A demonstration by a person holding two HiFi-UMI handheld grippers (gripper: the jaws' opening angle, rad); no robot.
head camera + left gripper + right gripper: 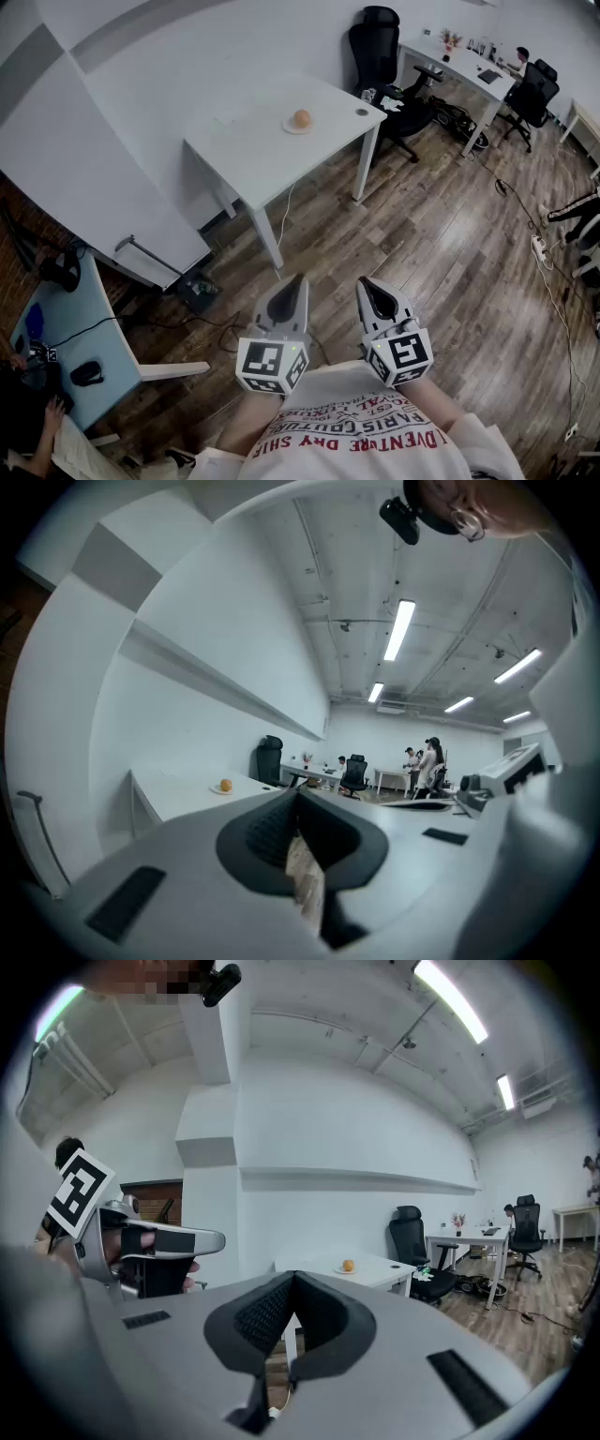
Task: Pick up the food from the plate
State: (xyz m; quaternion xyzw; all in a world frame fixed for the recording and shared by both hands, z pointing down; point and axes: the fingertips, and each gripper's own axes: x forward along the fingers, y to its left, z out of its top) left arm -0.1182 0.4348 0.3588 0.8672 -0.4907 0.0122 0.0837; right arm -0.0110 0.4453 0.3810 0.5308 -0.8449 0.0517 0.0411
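Note:
A round orange piece of food [302,118] lies on a small white plate [292,127] on the white table [262,150], far ahead of me. My left gripper [298,279] and right gripper [367,281] hover side by side close to my body over the wooden floor, both shut and empty, well short of the table. The left gripper view shows its jaws [298,794] closed, with the food [225,786] small in the distance. In the right gripper view its jaws [293,1277] meet at the tip, the food [348,1265] lies beyond, and the left gripper [141,1241] is at the left.
A black office chair [380,52] stands behind the table, next to a long desk [459,58] where a person sits. Cables [525,225] trail over the floor at right. A light blue desk [66,328] with a mouse and headphones is at my left.

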